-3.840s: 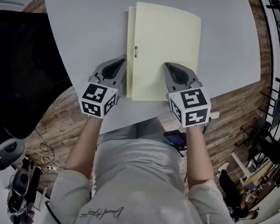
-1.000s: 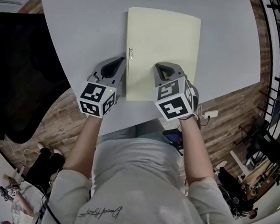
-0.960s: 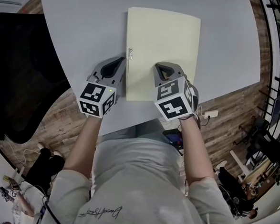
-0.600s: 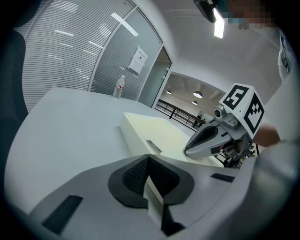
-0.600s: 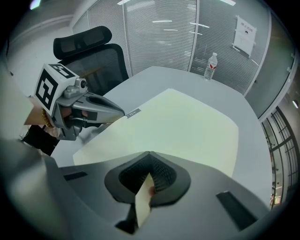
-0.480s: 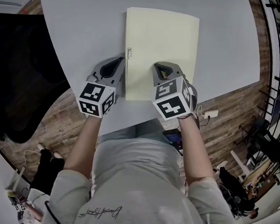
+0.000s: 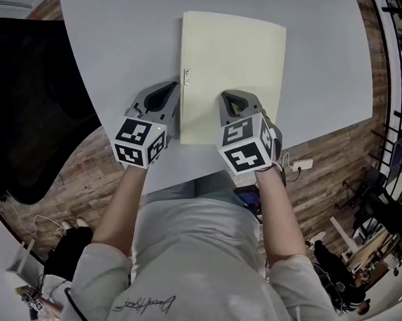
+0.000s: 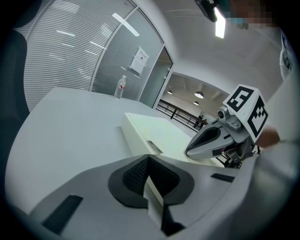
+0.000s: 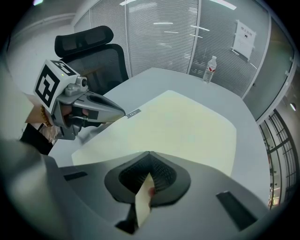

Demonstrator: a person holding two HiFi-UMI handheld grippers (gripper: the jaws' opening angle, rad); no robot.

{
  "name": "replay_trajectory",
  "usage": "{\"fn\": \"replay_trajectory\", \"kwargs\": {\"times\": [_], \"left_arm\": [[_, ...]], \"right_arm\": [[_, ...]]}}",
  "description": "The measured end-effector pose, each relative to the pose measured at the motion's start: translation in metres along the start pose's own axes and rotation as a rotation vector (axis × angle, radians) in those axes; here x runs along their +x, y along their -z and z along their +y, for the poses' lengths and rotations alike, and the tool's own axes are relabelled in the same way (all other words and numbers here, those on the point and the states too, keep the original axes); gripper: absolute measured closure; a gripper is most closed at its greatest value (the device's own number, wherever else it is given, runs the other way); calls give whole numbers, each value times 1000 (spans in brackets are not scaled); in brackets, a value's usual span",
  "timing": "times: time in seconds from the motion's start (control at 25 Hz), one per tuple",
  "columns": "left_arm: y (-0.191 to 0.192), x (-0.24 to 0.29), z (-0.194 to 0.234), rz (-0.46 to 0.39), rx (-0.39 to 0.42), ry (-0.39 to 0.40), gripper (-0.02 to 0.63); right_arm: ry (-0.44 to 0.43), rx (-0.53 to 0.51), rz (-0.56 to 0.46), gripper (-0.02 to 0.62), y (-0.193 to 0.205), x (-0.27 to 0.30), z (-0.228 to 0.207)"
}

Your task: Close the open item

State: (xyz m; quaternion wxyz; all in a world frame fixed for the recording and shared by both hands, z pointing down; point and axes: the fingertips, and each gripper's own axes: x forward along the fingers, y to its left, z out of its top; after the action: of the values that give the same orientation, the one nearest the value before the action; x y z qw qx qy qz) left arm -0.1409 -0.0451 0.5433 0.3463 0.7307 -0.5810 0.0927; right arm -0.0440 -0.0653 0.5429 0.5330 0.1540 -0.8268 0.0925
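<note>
Folder (image 7: 231,69): lies flat, cover down, on worktop (image 7: 114,34), just right of left tool (image 7: 174,87) and beneath right tool (image 7: 227,96); both tools pinched together, empty; closing apparently done.

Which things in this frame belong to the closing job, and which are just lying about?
Job: pale yellow folder, lying flat on the table; right gripper over its cover; left gripper beside its left edge.
Lying about: water bottle; office chair; wall notice.
</note>
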Motion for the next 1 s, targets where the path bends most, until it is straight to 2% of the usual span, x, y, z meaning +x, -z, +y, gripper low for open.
{"fn": "replay_trajectory", "kwargs": {"times": [0.24, 0.52, 1.0], "left_arm": [[-1, 0, 2, 2, -5, -1, 597], [-4, -1, -3, 4, 8, 3, 597], [-21, -26, -4, -29, 63, -22, 597]], "right_arm": [[6, 33, -26, 582, -3, -2, -1], [99, -29, -88, 583, -5, -12, -3], [133, 93, -204, 583, -4, -35, -14]]}}
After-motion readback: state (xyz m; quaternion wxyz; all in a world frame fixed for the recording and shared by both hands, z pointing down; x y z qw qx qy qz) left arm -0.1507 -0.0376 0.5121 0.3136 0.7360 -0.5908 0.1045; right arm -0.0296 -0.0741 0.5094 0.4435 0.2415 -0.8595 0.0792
